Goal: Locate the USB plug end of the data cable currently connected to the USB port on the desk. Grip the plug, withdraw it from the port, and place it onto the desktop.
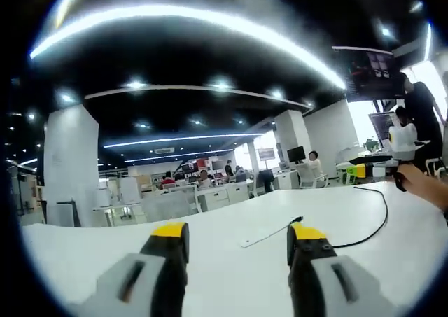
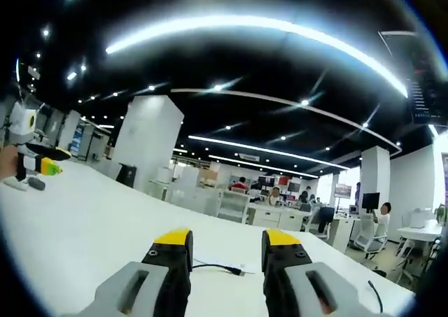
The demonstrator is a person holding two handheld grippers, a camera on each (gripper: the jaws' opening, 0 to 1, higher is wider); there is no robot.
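Note:
My left gripper (image 1: 239,233) is open above the white desk (image 1: 105,254), its yellow-tipped jaws wide apart with nothing between them. Past its right jaw a thin pale cable (image 1: 269,233) lies flat on the desk and ends in a small dark plug (image 1: 299,220). A black cable (image 1: 381,215) curves across the desk to the right. My right gripper (image 2: 225,238) is open too, low over the desk. Between its jaws a thin dark cable (image 2: 213,266) ends in a small plug (image 2: 240,271) on the desktop. I cannot make out a USB port.
The right gripper (image 1: 395,152), held by a hand (image 1: 423,184), is at the desk's far right edge. The left gripper (image 2: 31,156) is at far left. Another black cable end (image 2: 374,296) lies at right. Office desks, pillars and seated people fill the background.

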